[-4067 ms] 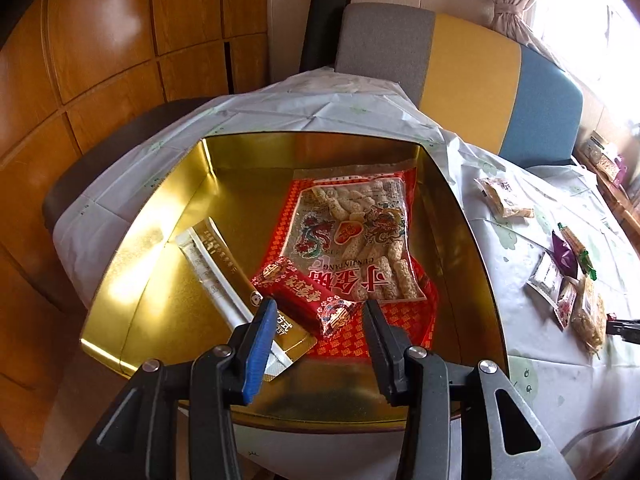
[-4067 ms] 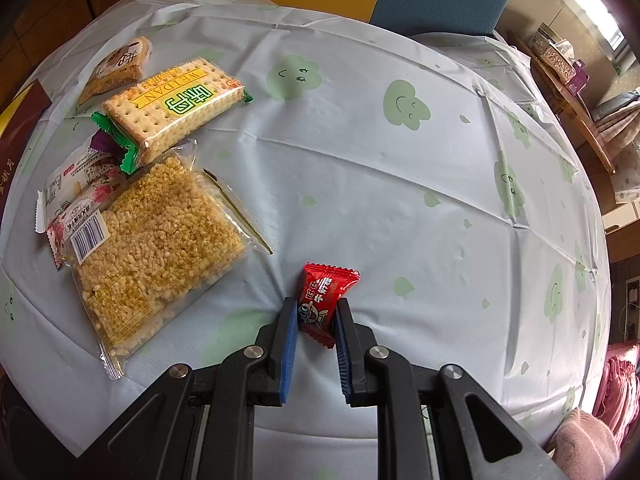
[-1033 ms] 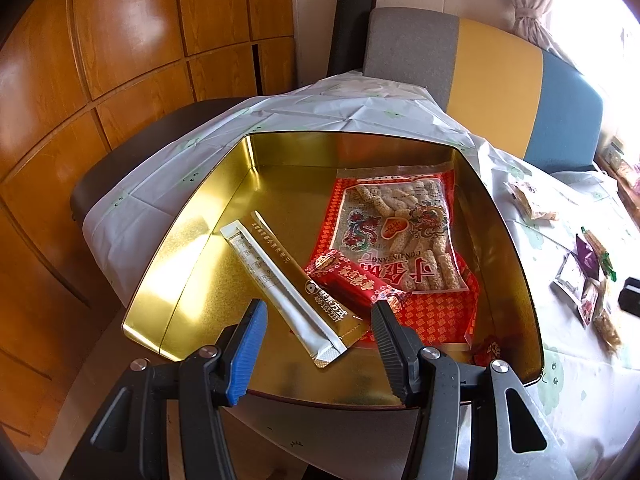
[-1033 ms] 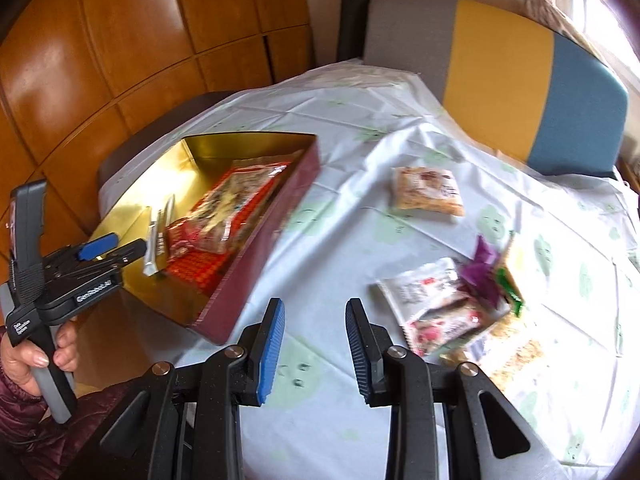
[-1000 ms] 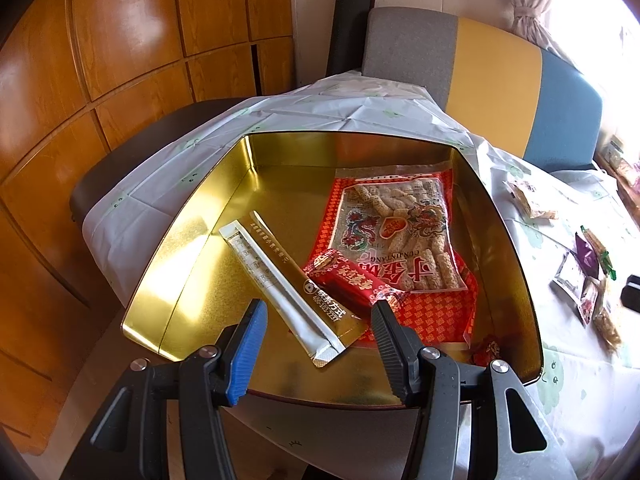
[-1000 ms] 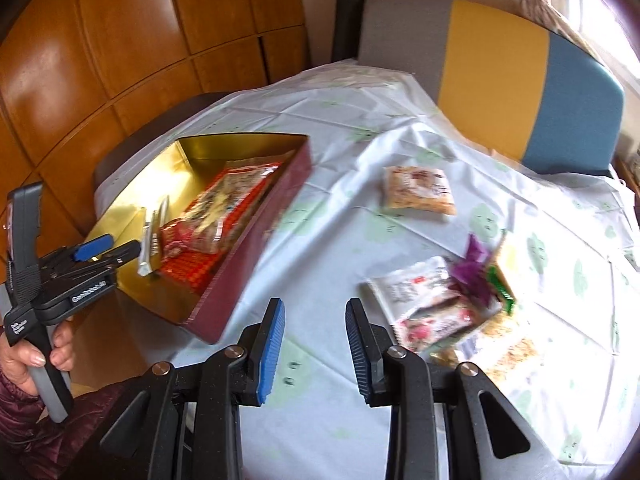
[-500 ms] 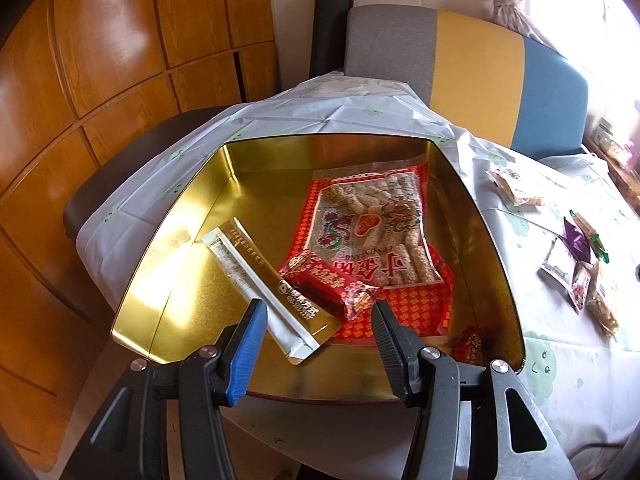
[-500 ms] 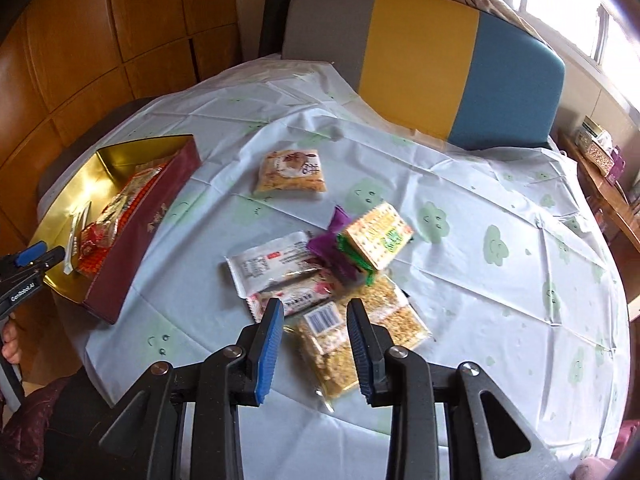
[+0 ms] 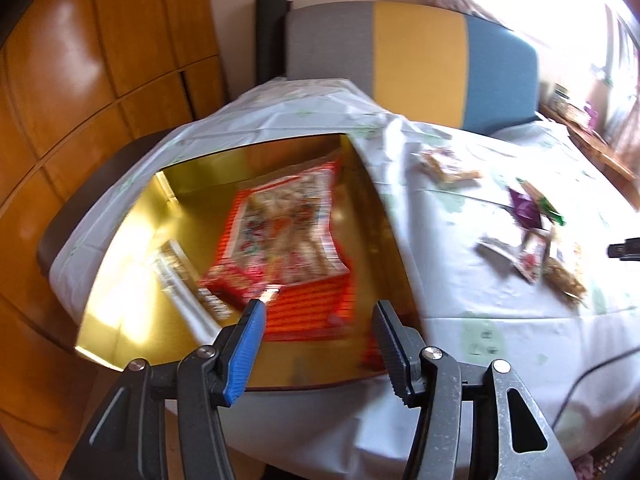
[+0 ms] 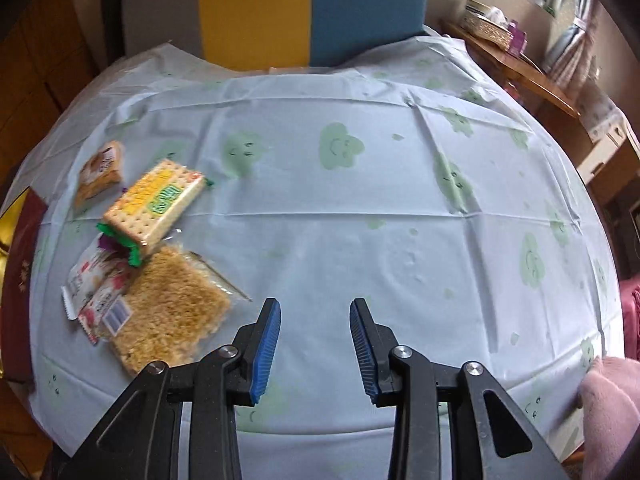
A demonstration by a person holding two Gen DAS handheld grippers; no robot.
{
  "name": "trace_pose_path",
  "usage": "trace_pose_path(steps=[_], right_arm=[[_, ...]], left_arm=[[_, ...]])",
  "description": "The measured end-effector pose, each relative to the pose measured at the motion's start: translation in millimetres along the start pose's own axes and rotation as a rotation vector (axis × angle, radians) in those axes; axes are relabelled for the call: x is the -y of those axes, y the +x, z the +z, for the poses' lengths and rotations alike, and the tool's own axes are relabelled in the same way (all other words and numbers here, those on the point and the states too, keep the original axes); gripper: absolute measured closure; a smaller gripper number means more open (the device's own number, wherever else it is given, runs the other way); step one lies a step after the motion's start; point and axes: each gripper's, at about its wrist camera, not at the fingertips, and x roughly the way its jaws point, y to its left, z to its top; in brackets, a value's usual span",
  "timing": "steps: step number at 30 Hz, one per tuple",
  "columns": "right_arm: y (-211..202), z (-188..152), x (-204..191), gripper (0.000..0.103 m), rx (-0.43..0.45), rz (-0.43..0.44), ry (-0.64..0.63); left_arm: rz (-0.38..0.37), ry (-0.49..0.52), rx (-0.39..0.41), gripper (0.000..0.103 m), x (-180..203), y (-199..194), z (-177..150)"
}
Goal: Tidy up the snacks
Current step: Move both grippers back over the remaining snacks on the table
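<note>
The gold tin box holds a large red snack bag, a small red pack, a long gold-and-white stick pack and a small red candy in its near right corner. My left gripper hovers over the box's near edge, jaws opening, nothing between them. My right gripper hangs over bare tablecloth to the right of the snack pile, jaws opening and empty. The pile holds a cracker pack, a rice crisp pack, white-and-red packets and a small orange packet.
A chair with a grey, yellow and blue back stands behind the round table. Wooden wall panels rise on the left. A wooden side shelf is at the right. A pink cloth lies at the near right edge.
The right gripper has swung from beside the box to the right, past the snack pile, and dropped lower. The left gripper has shifted right. Both pairs of jaws stand slightly wider.
</note>
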Motion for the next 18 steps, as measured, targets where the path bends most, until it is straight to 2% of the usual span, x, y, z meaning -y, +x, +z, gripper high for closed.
trace_pose_path(steps=[3, 8, 14, 18], right_arm=[[8, -1, 7, 0.067, -0.051, -0.013, 0.036], [2, -2, 12, 0.065, -0.027, 0.024, 0.051], [-1, -2, 11, 0.065, -0.019, 0.030, 0.053], [-3, 0, 11, 0.064, -0.009, 0.036, 0.056]], left_arm=[[-0.049, 0.057, 0.003, 0.045, 27, -2, 4], [-0.123, 0.156, -0.014, 0.045, 77, 5, 6], [-0.165, 0.264, -0.065, 0.045, 125, 22, -5], [-0.173, 0.277, -0.120, 0.045, 137, 35, -16]])
